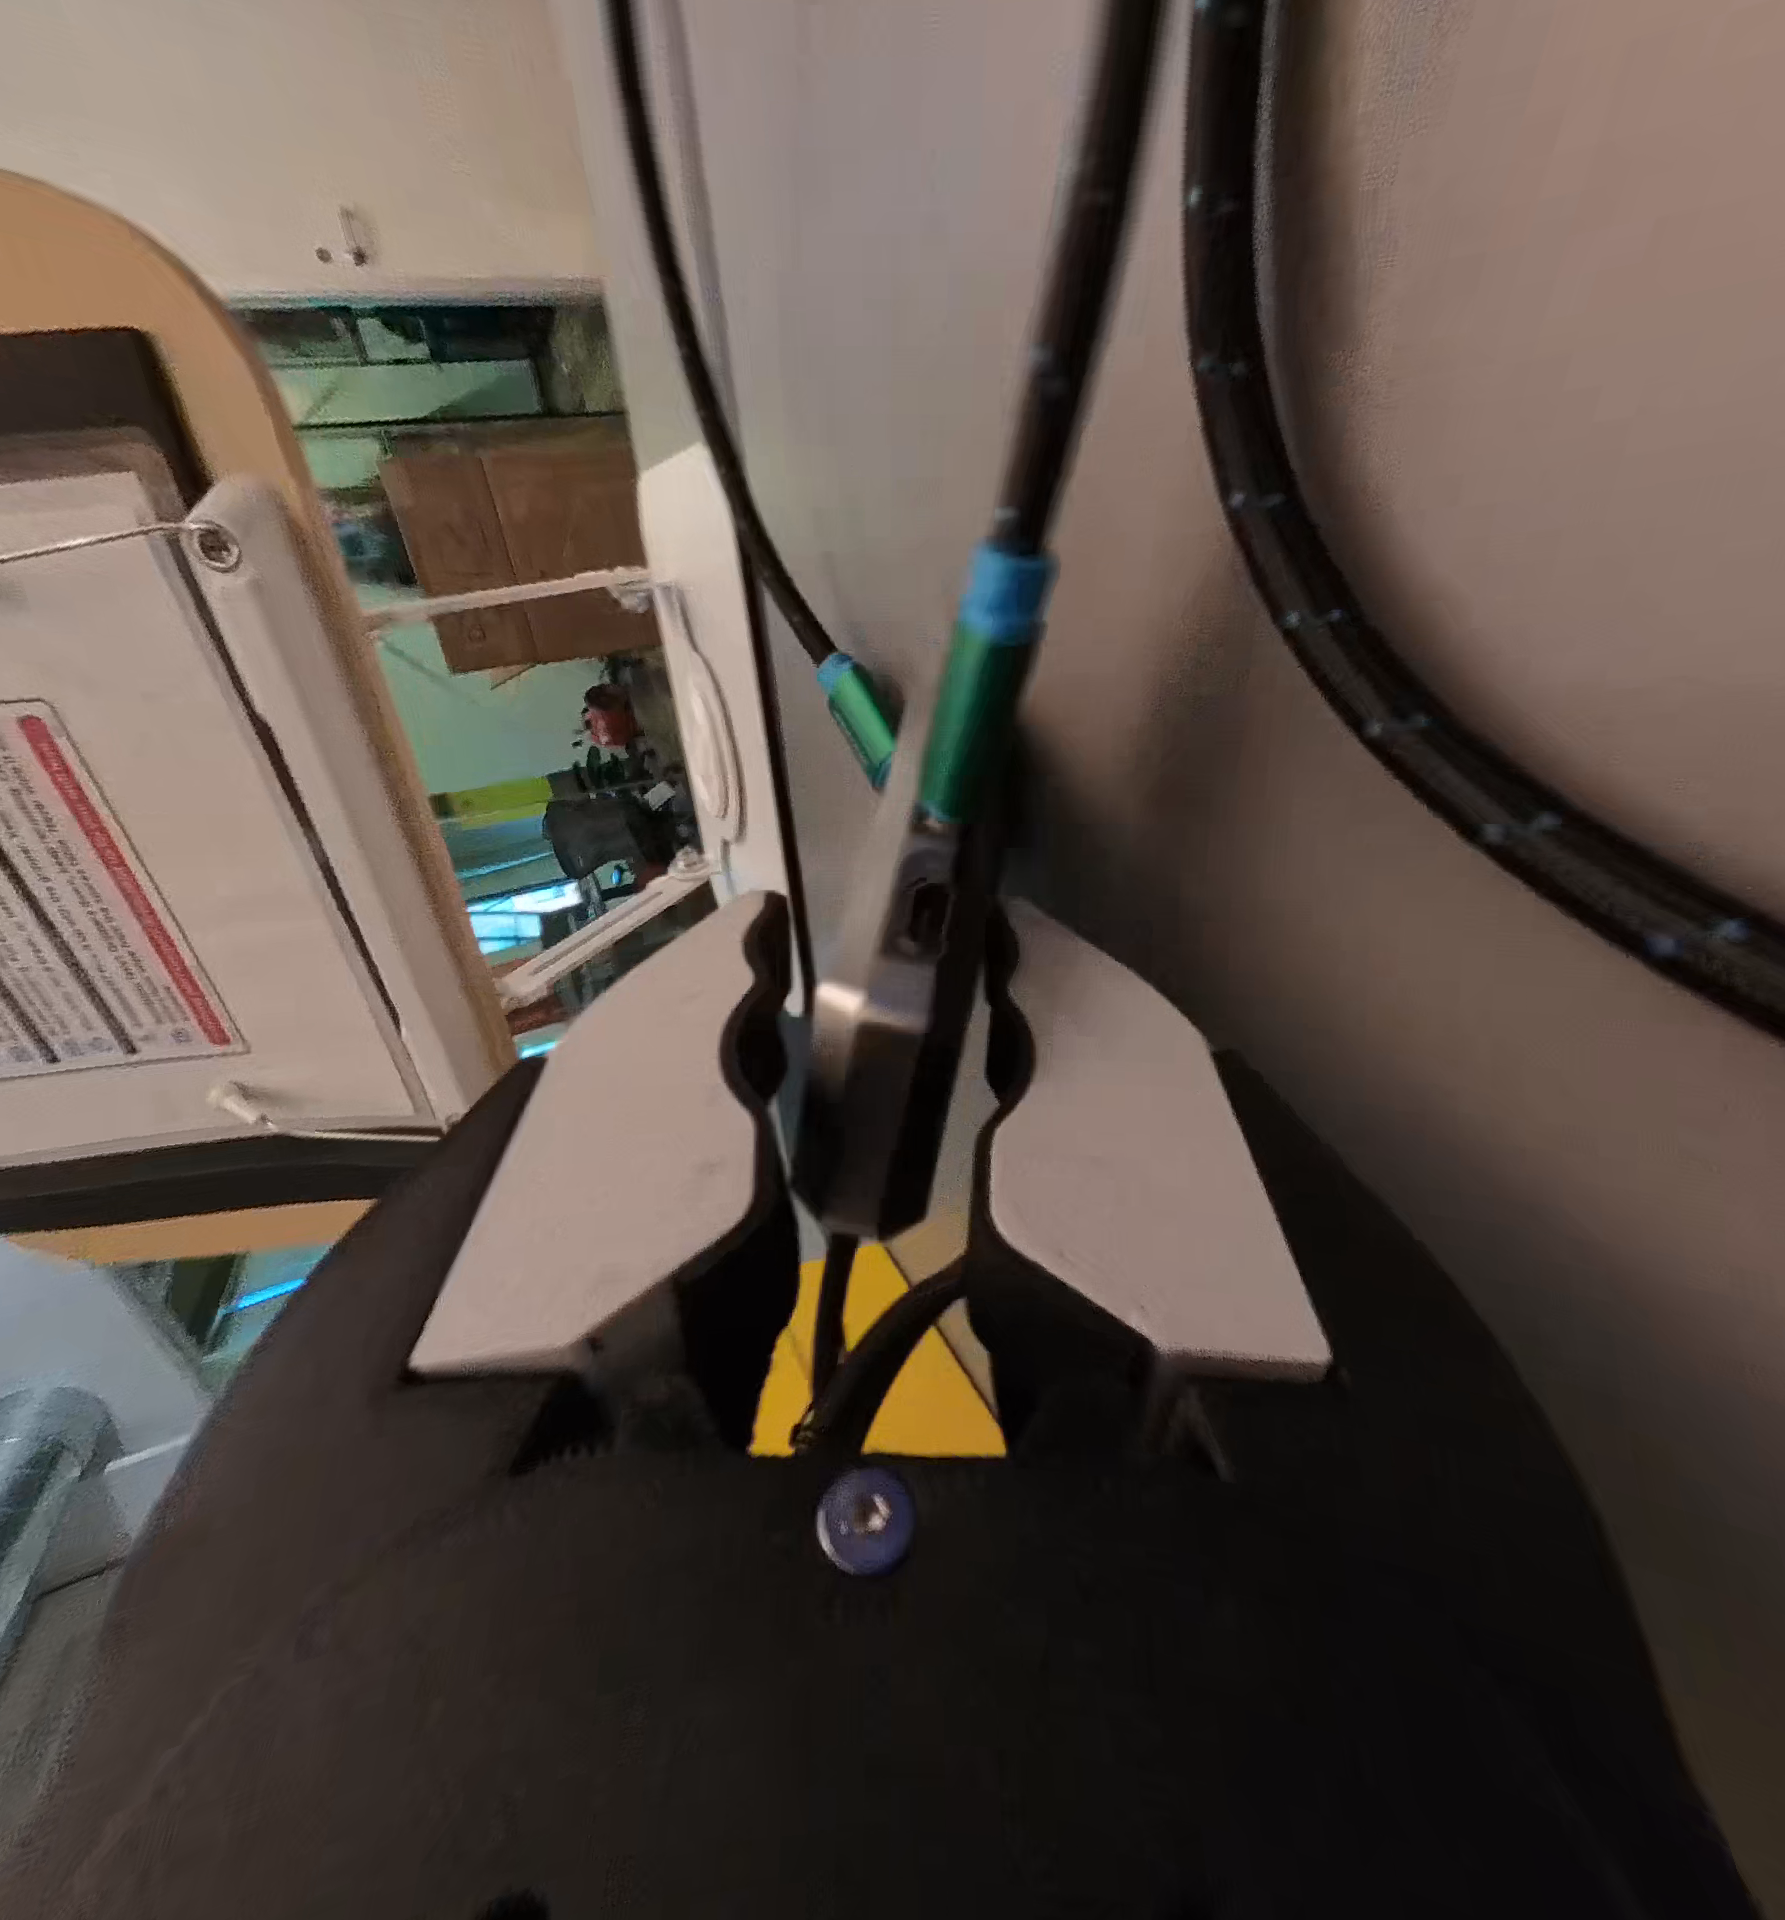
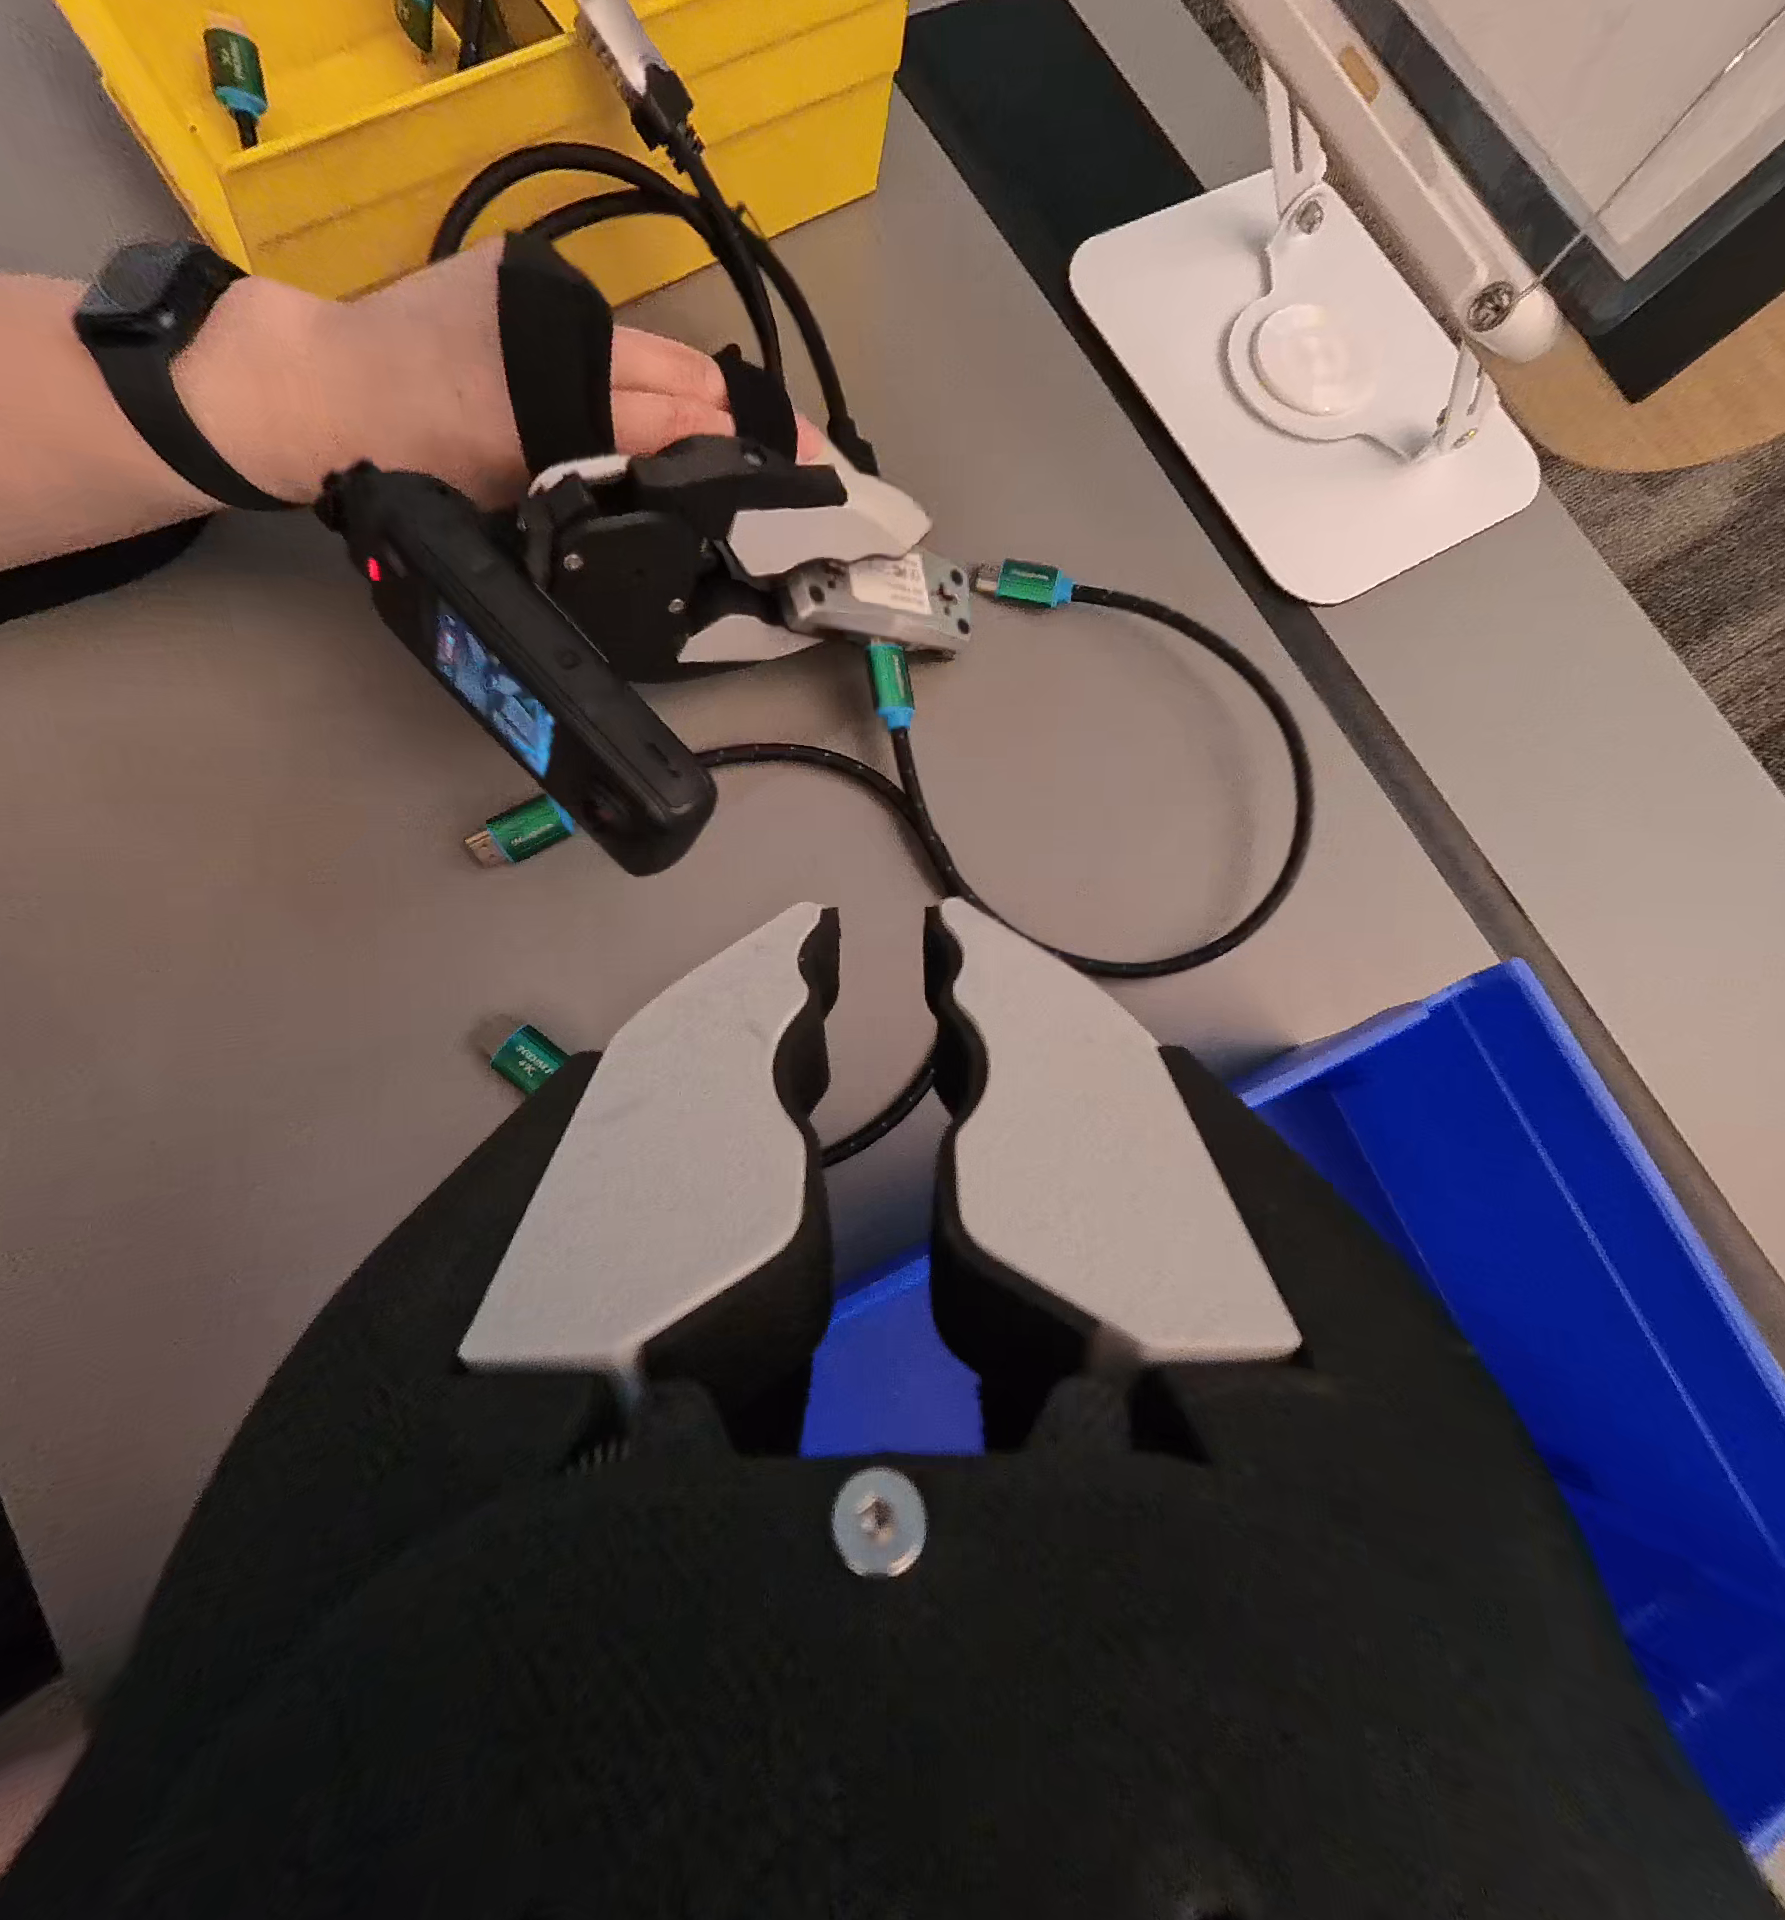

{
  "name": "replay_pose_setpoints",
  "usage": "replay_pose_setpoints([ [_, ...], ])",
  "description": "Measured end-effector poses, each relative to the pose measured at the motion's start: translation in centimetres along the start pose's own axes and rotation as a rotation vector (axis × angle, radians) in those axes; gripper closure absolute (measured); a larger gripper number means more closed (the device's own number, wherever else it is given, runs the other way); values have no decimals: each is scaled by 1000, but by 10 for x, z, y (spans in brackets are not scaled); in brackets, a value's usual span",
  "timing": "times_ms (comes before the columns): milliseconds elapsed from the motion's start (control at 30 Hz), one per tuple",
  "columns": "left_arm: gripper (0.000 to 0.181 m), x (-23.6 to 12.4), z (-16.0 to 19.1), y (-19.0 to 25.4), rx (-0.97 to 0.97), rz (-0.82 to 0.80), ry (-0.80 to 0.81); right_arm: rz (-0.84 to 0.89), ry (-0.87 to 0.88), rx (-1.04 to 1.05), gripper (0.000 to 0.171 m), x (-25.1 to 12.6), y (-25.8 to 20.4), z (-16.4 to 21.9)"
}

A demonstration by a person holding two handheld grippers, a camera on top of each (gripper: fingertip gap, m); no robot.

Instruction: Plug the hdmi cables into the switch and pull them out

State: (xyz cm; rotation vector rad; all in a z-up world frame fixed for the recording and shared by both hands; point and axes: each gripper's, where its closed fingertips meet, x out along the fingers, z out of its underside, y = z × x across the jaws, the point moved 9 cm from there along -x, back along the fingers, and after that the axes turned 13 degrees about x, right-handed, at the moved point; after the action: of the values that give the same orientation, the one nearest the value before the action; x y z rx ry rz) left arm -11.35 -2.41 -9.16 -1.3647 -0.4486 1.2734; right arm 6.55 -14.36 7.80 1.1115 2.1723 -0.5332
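Observation:
In the left wrist view my left gripper (image 1: 888, 935) is shut on the grey HDMI switch (image 1: 867, 1091), held on edge above the table. A green-and-blue HDMI plug (image 1: 981, 707) sits at the switch's far end with its metal tip showing. A second green plug (image 1: 857, 717) meets the switch's side. In the right wrist view my right gripper (image 2: 880, 925) is slightly open and empty, above a black braided cable (image 2: 1272, 810). The left gripper (image 2: 867, 540), the switch (image 2: 877, 603), the end plug (image 2: 1023, 582) and the side plug (image 2: 888, 681) lie farther off.
Two loose green plugs (image 2: 524, 831) (image 2: 524, 1055) lie on the grey table (image 2: 192, 987). A yellow bin (image 2: 514, 135) with more cables stands at the back. A blue bin (image 2: 1553, 1299) is at the right front. A white stand base (image 2: 1314, 416) sits near the table's right edge.

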Motion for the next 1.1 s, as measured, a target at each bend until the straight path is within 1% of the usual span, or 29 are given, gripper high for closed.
replay_pose_setpoints([
  [67,134,1,-1,-2,-4,-46,-30,4,4,-8,155,-3,-1,0],
  [100,125,-1,0,-5,-9,-51,-36,9,7,-12,155,-4,-2,0],
  [200,106,-10,5,-17,-68,-10,-26,28,10,-13,155,-9,-1,1],
  [233,103,-16,7,-22,-84,5,-13,32,13,-11,155,-10,-1,2],
  [300,104,-29,9,-35,-169,33,39,36,25,-8,155,-15,1,2],
  [333,109,-38,8,-42,-269,74,102,38,31,-5,155,-17,2,3],
  [367,119,-49,3,-51,-397,146,202,42,37,-3,155,-20,3,4],
  [433,124,-74,-6,-67,-606,291,409,54,55,6,155,-27,6,6],
  [467,124,-83,-9,-72,-643,337,455,56,66,13,155,-30,8,6],
  [567,123,-96,-14,-69,-581,387,445,62,91,28,155,-38,12,9],
  [600,122,-100,-19,-66,-574,448,467,68,98,32,155,-41,13,10],
  [700,118,-121,-50,-54,-612,758,626,90,121,44,155,-51,16,14],
  [733,117,-127,-63,-49,-601,815,643,97,133,47,155,-55,17,15],
  [767,116,-131,-74,-43,-572,835,632,102,148,50,155,-60,18,16],
  [867,115,-130,-101,-25,-524,752,528,116,189,64,155,-72,20,20],
  [1000,113,-125,-119,1,-487,860,449,134,219,62,155,-84,20,25],
  [1067,124,-122,-124,7,-495,874,443,145,223,59,155,-88,19,26],
  [1100,134,-122,-125,6,-519,870,459,149,224,57,155,-89,19,27],
])
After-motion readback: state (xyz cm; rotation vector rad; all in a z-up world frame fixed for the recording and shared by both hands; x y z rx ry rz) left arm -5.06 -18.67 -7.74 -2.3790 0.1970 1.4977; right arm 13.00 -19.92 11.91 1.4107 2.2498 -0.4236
